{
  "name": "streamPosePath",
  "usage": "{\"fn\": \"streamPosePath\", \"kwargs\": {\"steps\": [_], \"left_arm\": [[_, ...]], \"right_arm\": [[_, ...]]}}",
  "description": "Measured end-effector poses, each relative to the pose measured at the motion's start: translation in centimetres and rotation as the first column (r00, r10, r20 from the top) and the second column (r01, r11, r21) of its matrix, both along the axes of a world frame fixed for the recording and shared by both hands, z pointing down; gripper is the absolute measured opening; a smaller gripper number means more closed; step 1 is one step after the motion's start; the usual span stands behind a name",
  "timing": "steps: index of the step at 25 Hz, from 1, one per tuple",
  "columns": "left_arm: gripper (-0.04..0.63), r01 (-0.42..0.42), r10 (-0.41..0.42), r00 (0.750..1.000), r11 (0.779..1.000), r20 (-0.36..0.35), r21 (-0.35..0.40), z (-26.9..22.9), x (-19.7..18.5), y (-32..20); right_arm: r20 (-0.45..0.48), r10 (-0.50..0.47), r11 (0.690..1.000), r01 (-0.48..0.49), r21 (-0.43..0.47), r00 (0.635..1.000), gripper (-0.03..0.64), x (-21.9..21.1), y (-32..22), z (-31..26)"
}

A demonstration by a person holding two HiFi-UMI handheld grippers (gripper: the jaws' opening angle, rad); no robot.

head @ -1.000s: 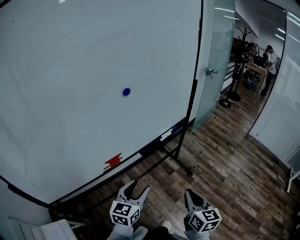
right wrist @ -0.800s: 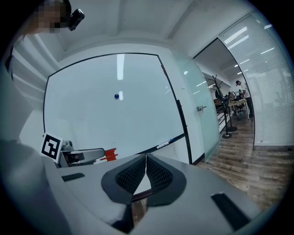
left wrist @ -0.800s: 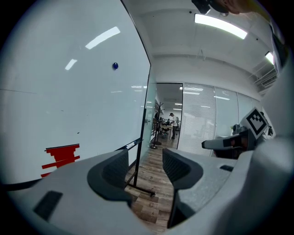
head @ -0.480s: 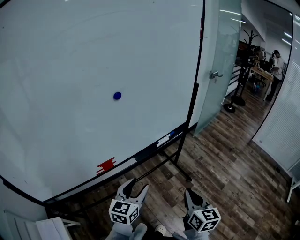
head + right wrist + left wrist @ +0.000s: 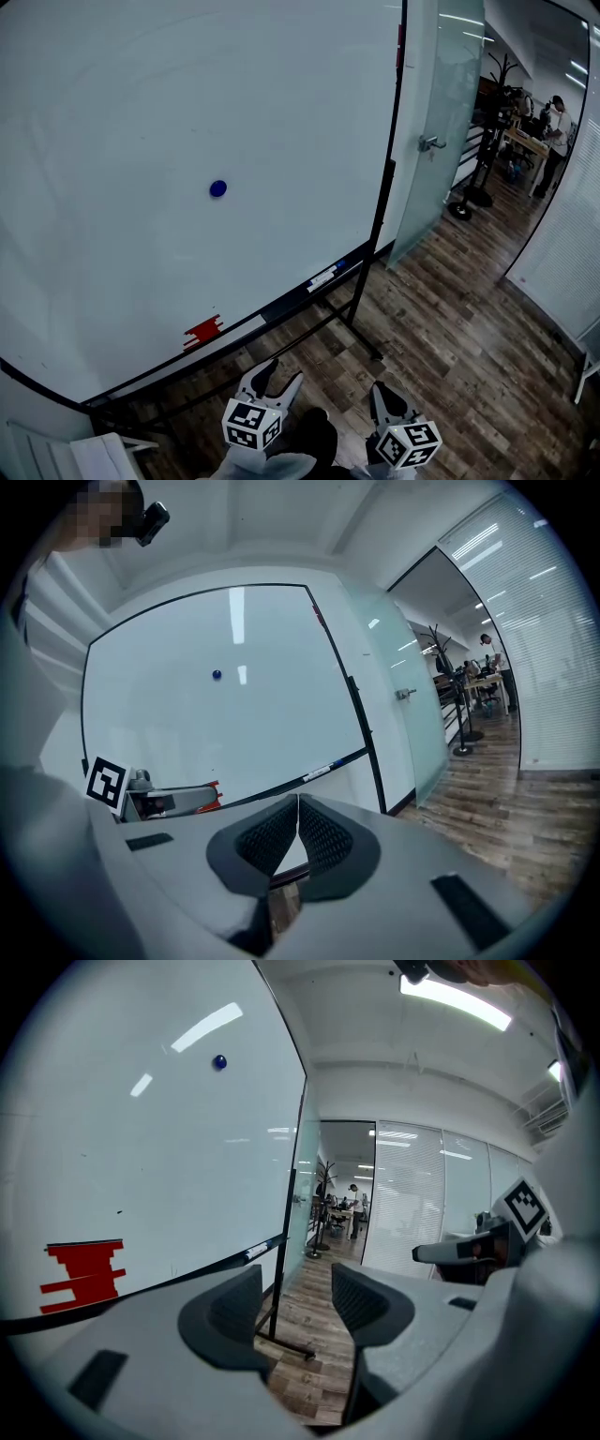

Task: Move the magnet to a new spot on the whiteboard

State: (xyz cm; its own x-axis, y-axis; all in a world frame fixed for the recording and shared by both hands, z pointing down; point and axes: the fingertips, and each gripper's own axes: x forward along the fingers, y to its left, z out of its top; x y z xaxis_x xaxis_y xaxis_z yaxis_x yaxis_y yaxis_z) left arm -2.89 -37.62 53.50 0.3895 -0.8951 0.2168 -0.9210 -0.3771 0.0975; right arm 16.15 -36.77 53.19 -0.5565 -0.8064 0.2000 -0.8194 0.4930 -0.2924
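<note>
A small round blue magnet (image 5: 218, 188) sticks to the large whiteboard (image 5: 112, 112), a little left of its middle; it also shows as a dot, the magnet (image 5: 219, 1062) in the left gripper view and the magnet (image 5: 217, 675) in the right gripper view. Both grippers hang low, well below the board and far from the magnet. My left gripper (image 5: 278, 380) is open with nothing between its jaws, as the left gripper (image 5: 295, 1283) in its own view confirms. My right gripper (image 5: 382, 397) is shut and empty, the right gripper (image 5: 298, 813) showing pads pressed together.
A red eraser (image 5: 202, 330) and a marker (image 5: 326, 276) lie on the board's tray. The board stands on a black wheeled frame (image 5: 361, 323) over wood flooring. A frosted glass door (image 5: 433, 122) is to the right; a person (image 5: 560, 117) stands far off by desks. A white chair (image 5: 84, 457) sits at bottom left.
The head view has swung slightly right, so the magnet, eraser and board have drifted left in the picture. Both grippers stay low in about the same place.
</note>
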Motion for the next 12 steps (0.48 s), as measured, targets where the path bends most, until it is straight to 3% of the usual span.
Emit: {"fn": "streamPosePath", "kwargs": {"steps": [7, 12], "left_arm": [[0.227, 0.006, -0.006, 1.000, 1.000, 0.002, 0.009, 0.0, 0.2, -1.2], [0.227, 0.062, -0.062, 0.998, 0.998, -0.002, 0.021, -0.2, -2.0, -2.2]], "right_arm": [[-0.003, 0.008, 1.000, -0.008, -0.021, 1.000, 0.029, 0.4, -0.7, 0.9], [-0.013, -0.047, 0.999, 0.047, 0.003, 0.999, 0.029, -1.4, -2.7, 0.3]]}}
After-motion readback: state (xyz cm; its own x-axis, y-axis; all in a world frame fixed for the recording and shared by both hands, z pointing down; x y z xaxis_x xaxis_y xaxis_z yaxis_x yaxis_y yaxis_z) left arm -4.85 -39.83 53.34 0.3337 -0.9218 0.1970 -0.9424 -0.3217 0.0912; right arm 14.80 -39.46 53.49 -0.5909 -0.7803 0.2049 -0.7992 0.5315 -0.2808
